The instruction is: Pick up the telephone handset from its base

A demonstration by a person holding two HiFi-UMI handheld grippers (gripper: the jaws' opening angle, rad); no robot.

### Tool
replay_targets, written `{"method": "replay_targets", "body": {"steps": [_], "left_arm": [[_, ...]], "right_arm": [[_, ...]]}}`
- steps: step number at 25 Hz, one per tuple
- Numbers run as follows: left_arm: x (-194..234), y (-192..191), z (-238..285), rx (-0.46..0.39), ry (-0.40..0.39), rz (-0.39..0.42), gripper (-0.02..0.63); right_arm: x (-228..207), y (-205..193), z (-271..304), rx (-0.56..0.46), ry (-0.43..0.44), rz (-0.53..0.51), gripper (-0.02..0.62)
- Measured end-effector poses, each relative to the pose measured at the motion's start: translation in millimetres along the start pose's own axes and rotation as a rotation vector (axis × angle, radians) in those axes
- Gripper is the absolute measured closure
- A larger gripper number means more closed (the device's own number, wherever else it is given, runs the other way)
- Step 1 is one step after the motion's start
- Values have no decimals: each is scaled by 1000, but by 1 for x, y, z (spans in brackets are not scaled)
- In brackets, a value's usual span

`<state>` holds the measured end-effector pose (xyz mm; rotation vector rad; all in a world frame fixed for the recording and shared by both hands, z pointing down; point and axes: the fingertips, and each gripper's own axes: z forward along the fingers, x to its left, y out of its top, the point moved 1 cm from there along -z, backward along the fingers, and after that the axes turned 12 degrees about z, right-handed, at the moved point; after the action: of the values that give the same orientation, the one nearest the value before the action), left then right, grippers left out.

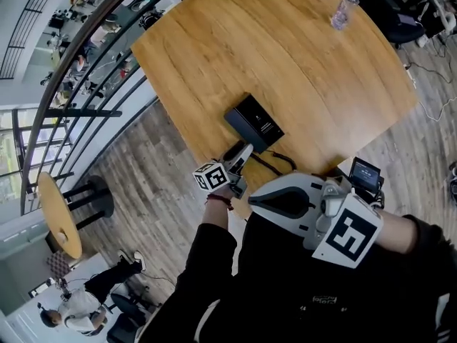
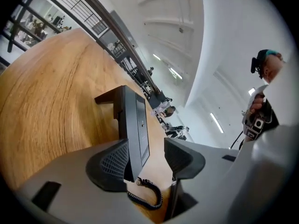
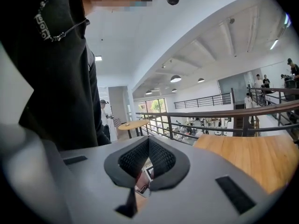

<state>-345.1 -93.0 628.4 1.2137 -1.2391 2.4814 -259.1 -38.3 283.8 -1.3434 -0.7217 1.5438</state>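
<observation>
handset (image 2: 132, 125) on base (image 2: 107, 97), near table (image 1: 300, 56) 7 o'clock edge, not lifted. left gripper (image 2: 147, 158) jaws wide apart, straddling handset, no squeeze. right gripper (image 3: 148, 148) jaws together, empty, 4 o'clock of phone. remaining: close, lift.

I see, lower half of frame: black long sleeves (image 1: 207, 263), black top (image 1: 314, 277) with small pale print at chest. Red band (image 1: 219, 200) at left wrist. Left gripper (image 1: 240, 154): pale grey shell, black mesh-textured pads (image 2: 114, 160), white cube (image 1: 211, 176) bearing black square markers. Right gripper (image 1: 251, 200): same grey shell, second cube (image 1: 353, 234) right of centre, small screen (image 1: 365, 174) above it.
</observation>
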Motion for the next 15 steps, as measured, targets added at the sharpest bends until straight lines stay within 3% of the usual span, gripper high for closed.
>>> {"method": "replay_targets", "body": {"steps": [10, 15], "left_arm": [[33, -4, 10, 1, 41, -95, 370], [32, 0, 19, -7, 4, -138, 370]], "right_arm": [[-9, 2, -7, -33, -8, 44, 577], [-14, 0, -9, -52, -34, 55, 577]]}}
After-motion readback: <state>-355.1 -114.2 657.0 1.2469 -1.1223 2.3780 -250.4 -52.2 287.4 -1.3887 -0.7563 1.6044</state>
